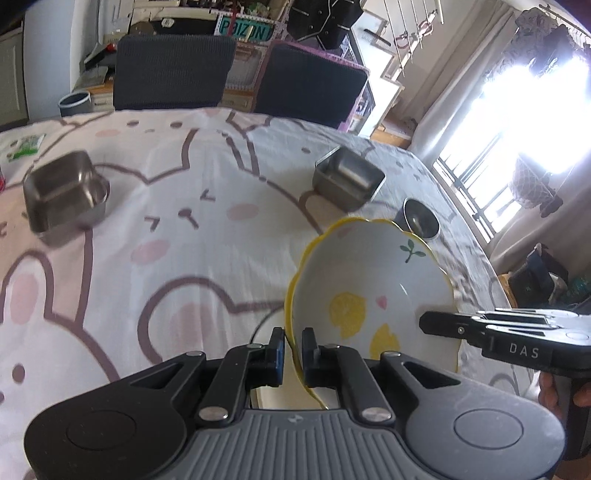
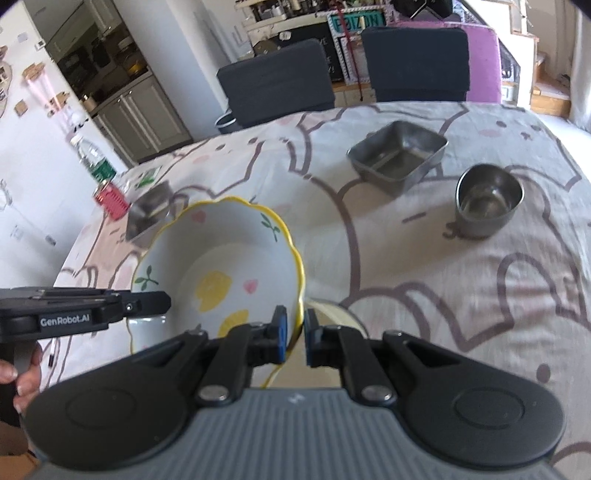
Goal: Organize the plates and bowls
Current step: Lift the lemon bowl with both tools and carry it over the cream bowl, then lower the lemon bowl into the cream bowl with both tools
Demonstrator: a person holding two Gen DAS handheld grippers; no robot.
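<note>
Both grippers, left gripper (image 1: 293,349) and right gripper (image 2: 294,328), pinch opposite rims of the scalloped ceramic bowl (image 1: 369,280); stiff, glazed, slippery, breakable.

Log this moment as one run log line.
left gripper: shut on yellow-rimmed bowl | right gripper: shut on opposite rim | bowl: lifted, tilted

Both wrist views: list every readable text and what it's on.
"DAS": side of the right tongs, seen from the left wrist.
"GenRobot.AI": side of the left tongs, seen from the right wrist.
Teal sign behind the chairs: large letters, partly legible, roughly "P?IZON"; unsure.
Green packet and bottle label: print too small and blurred to read.
Bowl: drawings only, no text.
</note>
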